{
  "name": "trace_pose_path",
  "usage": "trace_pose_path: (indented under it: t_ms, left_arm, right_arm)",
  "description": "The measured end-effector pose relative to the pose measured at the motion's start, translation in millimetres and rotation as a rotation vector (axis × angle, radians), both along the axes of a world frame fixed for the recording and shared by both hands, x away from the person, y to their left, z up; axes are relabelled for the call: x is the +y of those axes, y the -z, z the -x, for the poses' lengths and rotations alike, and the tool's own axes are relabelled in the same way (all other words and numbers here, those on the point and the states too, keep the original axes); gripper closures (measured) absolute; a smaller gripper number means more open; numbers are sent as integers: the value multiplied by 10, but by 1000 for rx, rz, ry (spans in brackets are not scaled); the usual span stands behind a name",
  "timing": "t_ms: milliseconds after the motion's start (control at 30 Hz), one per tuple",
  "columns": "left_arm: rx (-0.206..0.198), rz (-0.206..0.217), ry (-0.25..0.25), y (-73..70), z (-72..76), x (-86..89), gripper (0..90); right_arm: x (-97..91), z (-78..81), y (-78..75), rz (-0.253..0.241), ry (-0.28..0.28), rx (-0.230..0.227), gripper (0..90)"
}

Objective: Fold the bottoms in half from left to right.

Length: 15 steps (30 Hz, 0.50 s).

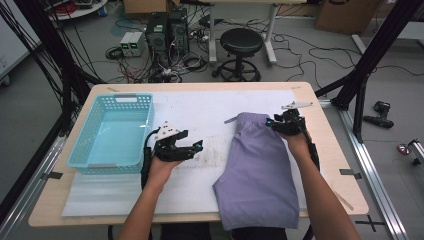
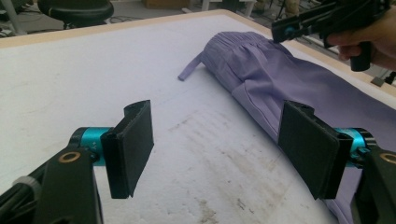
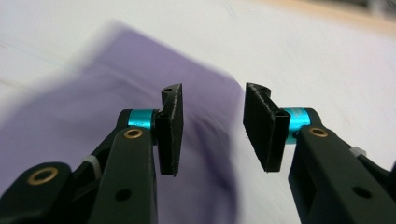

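Folded purple shorts (image 1: 260, 165) lie on the right half of the white mat (image 1: 200, 107), waistband at the far end, with a loose drawstring (image 1: 230, 120) sticking out to the left. My right gripper (image 1: 270, 122) hovers over the waistband's far corner. In the right gripper view its jaws (image 3: 212, 130) stand apart above the blurred purple cloth (image 3: 93, 116), gripping nothing. My left gripper (image 1: 197, 146) rests mid-mat, left of the shorts, pointing toward them. Its jaws (image 2: 219, 149) are wide open and empty, with the shorts (image 2: 289, 88), the drawstring (image 2: 189, 70) and the right gripper (image 2: 285, 30) beyond.
A light blue plastic basket (image 1: 135, 99) stands empty at the table's left side. The mat shows dirty smudges (image 2: 224, 158) in its middle. The shorts' hem hangs over the near table edge (image 1: 200, 218). A black stool (image 1: 241, 42) and cables are on the floor behind.
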<state>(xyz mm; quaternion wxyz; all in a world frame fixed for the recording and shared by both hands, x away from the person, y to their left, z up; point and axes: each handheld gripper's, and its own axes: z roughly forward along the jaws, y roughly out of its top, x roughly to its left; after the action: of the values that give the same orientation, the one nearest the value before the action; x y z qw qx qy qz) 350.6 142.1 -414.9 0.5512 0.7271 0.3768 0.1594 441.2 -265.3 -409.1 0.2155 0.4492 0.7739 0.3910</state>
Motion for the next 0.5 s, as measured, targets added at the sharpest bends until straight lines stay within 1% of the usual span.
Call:
trace_pose_path:
  t_ms: [67, 100, 167, 200, 233, 267, 300, 333, 367, 400, 433, 467, 500]
  left_arm:
    - [0, 4, -5, -3, 3, 22, 271]
    - [3, 4, -2, -6, 7, 29, 270]
    - [3, 5, -1, -2, 22, 33, 271]
    - [6, 5, 1, 4, 30, 31, 271]
    - [8, 0, 1, 12, 39, 31, 271]
    - [14, -2, 1, 27, 52, 27, 271]
    - [17, -7, 0, 36, 58, 25, 271]
    - [22, -16, 2, 44, 65, 29, 272]
    - [23, -16, -5, 46, 74, 35, 273]
    - [25, -12, -11, 42, 83, 39, 273]
    - [22, -9, -13, 34, 88, 47, 273]
    - [20, -5, -18, 26, 95, 50, 273]
    - [17, -3, -19, 20, 99, 55, 273]
  right_arm:
    - [125, 1, -59, -29, -85, 0, 599]
    - [201, -4, -72, -44, -131, -4, 637]
    - [367, -53, -54, -65, -203, 32, 676]
    - [456, -80, -27, -50, -224, 43, 704]
    - [540, -117, 15, -36, -245, 69, 719]
    - [619, -156, 65, -11, -252, 92, 721]
    - [701, -203, 138, 18, -237, 117, 729]
    - [734, -238, 186, 30, -223, 126, 728]
    - [769, -280, 255, 38, -198, 138, 709]
    - [798, -321, 338, 52, -152, 151, 720]
    - [807, -331, 372, 38, -142, 145, 726]
    - [826, -340, 393, 17, -110, 124, 725]
    - [860, -342, 408, 30, -88, 100, 715]
